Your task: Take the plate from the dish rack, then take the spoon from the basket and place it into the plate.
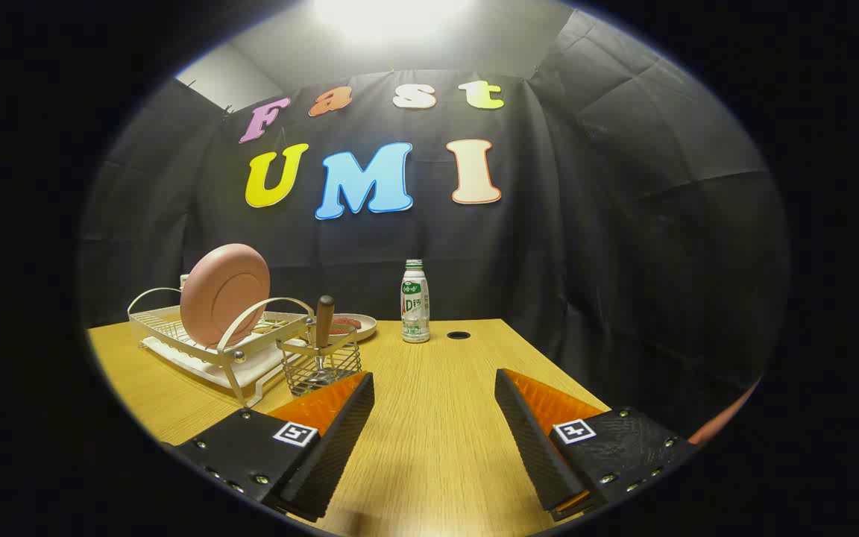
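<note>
Task unstarted: pink plate (224, 294) stands upright in dish rack (176, 335) at worktop (429, 418) far-left corner; spoon (323, 328) sits in wire basket (321, 365) beside it. Tongs (435, 395) gape open, holding nothing.

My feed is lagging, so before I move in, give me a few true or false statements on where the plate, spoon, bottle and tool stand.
1. The pink plate stands on edge in the dish rack. True.
2. The tool is shut on the plate. False: its fingers are open over bare table.
3. The spoon stands in the wire basket. True.
4. The bottle lies on its side. False: it stands upright beyond the fingers.
</note>
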Tool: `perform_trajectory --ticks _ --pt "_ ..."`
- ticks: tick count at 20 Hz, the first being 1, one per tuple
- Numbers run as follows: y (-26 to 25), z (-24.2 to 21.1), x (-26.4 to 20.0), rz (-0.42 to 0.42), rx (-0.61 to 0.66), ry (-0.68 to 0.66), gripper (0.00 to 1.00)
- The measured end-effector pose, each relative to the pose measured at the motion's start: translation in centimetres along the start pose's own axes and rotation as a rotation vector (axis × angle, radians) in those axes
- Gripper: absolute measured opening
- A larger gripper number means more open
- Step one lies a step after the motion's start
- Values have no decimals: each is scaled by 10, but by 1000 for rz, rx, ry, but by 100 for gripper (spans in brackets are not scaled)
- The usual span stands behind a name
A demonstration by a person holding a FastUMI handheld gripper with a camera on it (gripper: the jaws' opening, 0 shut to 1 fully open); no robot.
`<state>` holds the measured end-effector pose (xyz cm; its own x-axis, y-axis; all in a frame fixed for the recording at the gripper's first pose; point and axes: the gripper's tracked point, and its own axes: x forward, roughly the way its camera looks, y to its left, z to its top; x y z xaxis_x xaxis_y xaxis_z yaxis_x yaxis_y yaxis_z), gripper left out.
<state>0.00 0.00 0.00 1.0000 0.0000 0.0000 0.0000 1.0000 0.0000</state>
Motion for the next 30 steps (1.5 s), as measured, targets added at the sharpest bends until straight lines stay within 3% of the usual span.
perform_trajectory --ticks 15,20,25,30 --pt "2 5 0 1 -4 -14 99" --pt "-2 10 47 -11 -8 -26 99" --pt "-23 59 84 -65 -13 -51 99" --pt "-12 144 57 -68 -2 -2 99"
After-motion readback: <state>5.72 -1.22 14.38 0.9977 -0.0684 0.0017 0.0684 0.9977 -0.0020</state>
